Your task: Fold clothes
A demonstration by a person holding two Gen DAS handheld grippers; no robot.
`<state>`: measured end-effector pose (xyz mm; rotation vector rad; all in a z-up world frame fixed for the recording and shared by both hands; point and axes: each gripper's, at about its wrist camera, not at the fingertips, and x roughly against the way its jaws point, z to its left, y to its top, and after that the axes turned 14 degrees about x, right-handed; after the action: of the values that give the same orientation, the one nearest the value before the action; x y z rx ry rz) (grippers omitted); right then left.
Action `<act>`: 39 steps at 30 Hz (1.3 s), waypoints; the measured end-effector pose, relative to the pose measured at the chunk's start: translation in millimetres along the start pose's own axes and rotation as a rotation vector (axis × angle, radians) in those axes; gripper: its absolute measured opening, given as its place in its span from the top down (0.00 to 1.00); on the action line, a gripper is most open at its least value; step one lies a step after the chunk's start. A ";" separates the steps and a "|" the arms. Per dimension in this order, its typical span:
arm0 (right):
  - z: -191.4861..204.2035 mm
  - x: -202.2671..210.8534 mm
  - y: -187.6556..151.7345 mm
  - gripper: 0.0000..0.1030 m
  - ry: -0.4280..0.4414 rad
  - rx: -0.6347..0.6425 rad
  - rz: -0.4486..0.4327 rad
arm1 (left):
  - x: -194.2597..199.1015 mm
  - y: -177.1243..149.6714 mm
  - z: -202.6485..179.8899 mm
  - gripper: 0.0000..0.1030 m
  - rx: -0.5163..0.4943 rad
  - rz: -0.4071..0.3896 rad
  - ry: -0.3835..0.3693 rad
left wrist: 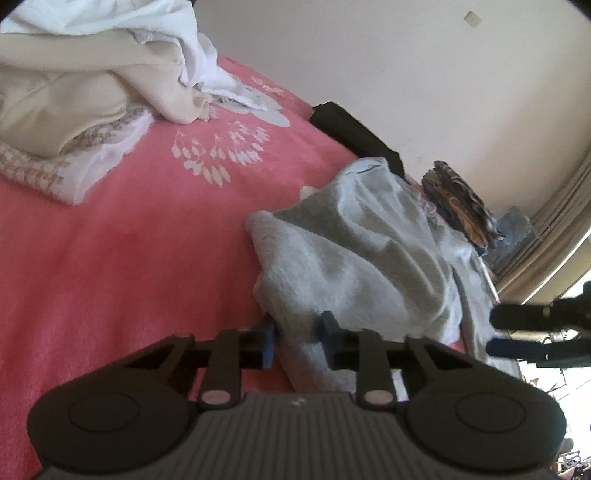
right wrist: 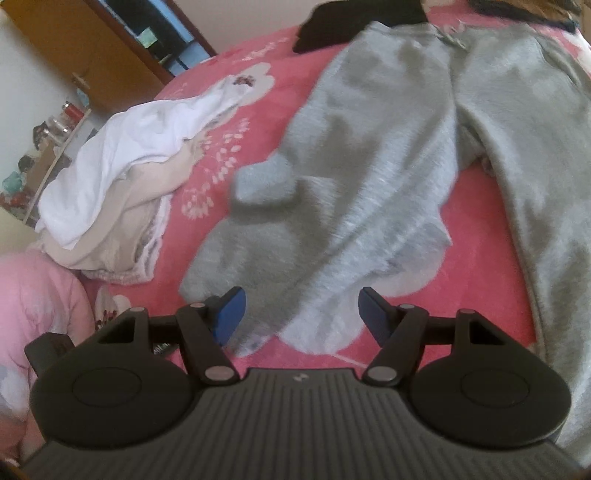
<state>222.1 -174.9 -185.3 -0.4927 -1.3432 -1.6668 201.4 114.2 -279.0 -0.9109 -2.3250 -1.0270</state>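
Note:
Grey sweatpants (left wrist: pixel 362 258) lie rumpled on a pink flowered bedspread (left wrist: pixel 129 258). My left gripper (left wrist: pixel 298 338) is shut on a fold of the grey fabric at the near end of one leg, with the cloth bunched between its blue pads. In the right wrist view the sweatpants (right wrist: pixel 388 147) spread out with both legs running toward me. My right gripper (right wrist: pixel 301 314) hovers open over the cuff end of the left leg, its pads wide apart and not pressing the cloth. The right gripper's fingers (left wrist: pixel 493 332) also show at the right edge of the left wrist view.
A heap of white and beige clothes (left wrist: pixel 92 92) (right wrist: pixel 122 177) sits on the bed to the left. A black garment (left wrist: pixel 351 125) (right wrist: pixel 351 18) lies beyond the waistband, near a brown patterned item (left wrist: pixel 458 199). Pink quilted fabric (right wrist: pixel 33 302) is at the near left, a wooden cabinet (right wrist: pixel 92 48) behind.

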 end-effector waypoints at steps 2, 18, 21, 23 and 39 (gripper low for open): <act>11.9 3.6 6.9 0.34 -0.013 0.045 -0.017 | 1.1 -0.6 0.5 0.80 -0.002 -0.002 -0.004; 102.6 -1.5 -6.5 0.36 -0.191 0.665 -0.065 | 16.7 1.2 22.0 0.45 0.057 0.001 0.119; 116.6 -13.3 -14.9 0.36 -0.223 0.794 -0.070 | 17.6 3.8 26.0 0.39 0.056 -0.003 0.144; 126.0 -22.8 -21.1 0.36 -0.246 0.888 -0.069 | 17.3 5.4 27.9 0.31 0.052 -0.004 0.157; 136.5 -47.0 -28.7 0.35 -0.140 0.980 -0.061 | 18.7 4.5 31.1 0.03 0.034 -0.048 0.190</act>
<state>191.2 -31.2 -192.5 0.0220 -2.0703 -0.8408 187.9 147.7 -285.0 -0.7149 -2.2074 -1.0423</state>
